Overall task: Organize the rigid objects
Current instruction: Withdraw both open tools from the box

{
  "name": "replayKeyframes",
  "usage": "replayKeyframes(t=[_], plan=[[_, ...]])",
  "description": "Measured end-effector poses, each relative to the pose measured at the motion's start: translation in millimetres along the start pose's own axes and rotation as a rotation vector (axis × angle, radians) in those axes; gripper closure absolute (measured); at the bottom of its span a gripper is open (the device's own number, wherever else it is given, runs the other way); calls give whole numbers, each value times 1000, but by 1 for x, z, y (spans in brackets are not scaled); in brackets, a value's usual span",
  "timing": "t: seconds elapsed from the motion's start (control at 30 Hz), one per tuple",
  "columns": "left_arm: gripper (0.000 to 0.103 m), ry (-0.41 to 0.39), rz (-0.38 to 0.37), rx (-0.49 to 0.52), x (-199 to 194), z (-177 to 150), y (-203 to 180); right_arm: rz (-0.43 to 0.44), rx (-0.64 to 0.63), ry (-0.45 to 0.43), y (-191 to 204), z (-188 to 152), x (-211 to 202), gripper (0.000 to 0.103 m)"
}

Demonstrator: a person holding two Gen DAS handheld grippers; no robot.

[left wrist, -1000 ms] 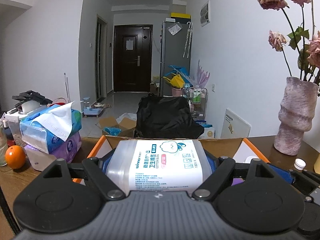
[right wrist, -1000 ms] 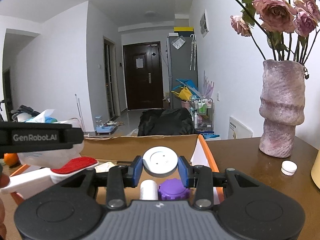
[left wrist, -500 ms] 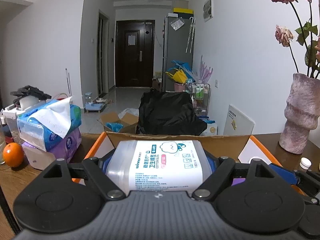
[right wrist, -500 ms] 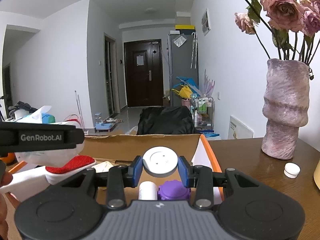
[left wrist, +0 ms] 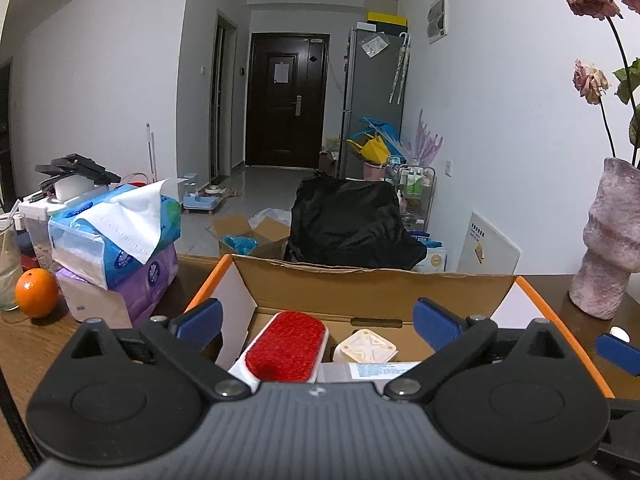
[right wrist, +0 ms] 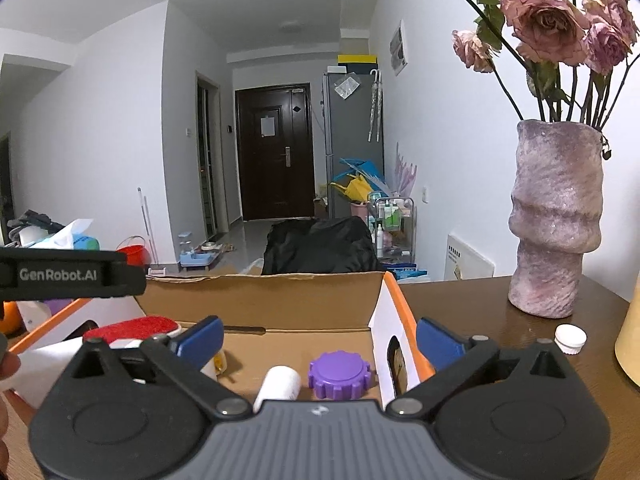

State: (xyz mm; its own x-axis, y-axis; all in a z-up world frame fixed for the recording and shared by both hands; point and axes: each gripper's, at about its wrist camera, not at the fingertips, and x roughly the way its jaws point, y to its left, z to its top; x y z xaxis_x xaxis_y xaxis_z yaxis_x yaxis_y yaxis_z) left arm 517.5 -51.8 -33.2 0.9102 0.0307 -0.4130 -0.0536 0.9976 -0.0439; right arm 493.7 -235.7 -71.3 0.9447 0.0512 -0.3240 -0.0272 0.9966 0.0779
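An open cardboard box (left wrist: 360,284) with orange-edged flaps sits on the wooden table. My left gripper (left wrist: 318,316) hovers over it, jaws opening wide with nothing pressed between them. Under it lie a red-faced brush (left wrist: 286,346), a cream square container (left wrist: 366,346) and the labelled cotton bud tub (left wrist: 380,370), mostly hidden by the gripper body. My right gripper (right wrist: 320,335) is over the same box (right wrist: 260,300), jaws opening and holding nothing. Below it lie a purple ridged cap (right wrist: 340,374) and a white cylinder (right wrist: 278,388). The left gripper's black body (right wrist: 60,274) shows at the left.
A pink textured vase (right wrist: 556,220) with dried roses stands right of the box, beside a small white cap (right wrist: 570,338) and a yellow object (right wrist: 630,340). Stacked tissue packs (left wrist: 112,236), an orange (left wrist: 36,292) and a glass (left wrist: 8,268) crowd the left.
Both grippers went from shut to wide open. The cotton bud tub dropped out of the left jaws into the box. The white round lid is gone from the right jaws.
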Motion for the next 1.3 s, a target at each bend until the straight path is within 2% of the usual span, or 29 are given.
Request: replayKeyframes(t=[0.53,1.3], plan=[[0,-15,-6,-14,-11,1,5,-2,13,-22,-3,1,-9,0],[0,-36,12,1,-57,-12,30,-20,-8,-61,-31,-2,-57,0]])
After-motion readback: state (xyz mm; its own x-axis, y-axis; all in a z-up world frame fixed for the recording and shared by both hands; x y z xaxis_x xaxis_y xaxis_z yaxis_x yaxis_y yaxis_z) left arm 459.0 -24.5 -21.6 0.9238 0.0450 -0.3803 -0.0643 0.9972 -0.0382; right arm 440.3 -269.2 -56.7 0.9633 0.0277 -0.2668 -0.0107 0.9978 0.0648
